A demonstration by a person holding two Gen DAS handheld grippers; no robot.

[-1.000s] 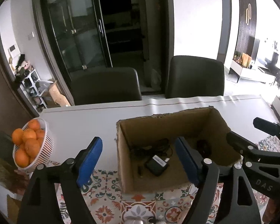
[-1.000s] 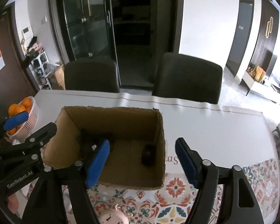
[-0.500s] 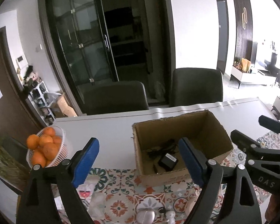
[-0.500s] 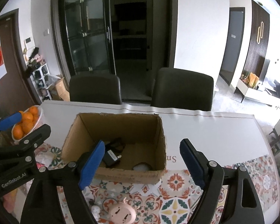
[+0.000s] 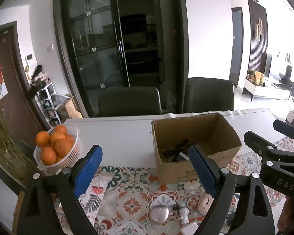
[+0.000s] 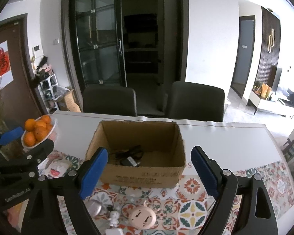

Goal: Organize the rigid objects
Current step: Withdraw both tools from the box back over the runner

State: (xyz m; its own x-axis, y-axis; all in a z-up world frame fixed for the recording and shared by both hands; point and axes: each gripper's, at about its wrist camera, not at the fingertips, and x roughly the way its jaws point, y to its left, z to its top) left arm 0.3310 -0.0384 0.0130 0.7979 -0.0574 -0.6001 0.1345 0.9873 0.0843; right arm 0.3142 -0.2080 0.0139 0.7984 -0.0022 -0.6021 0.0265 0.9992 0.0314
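Both tools gape empty; cardboard box (image 6: 143, 176) holds a black adapter (image 6: 130, 161) (cord attached).

One box (image 6: 143, 174) at 12 o'clock, holding one black adapter (image 6: 130, 161) with its cord. One basket (image 5: 68, 156) at 10 o'clock, with about seven oranges (image 5: 62, 146) showing. Two chairs (image 6: 109, 103) behind the table. At 6 o'clock: one pink round toy (image 6: 143, 217), one small white figure (image 6: 114, 218), one silvery oval case (image 5: 159, 213).
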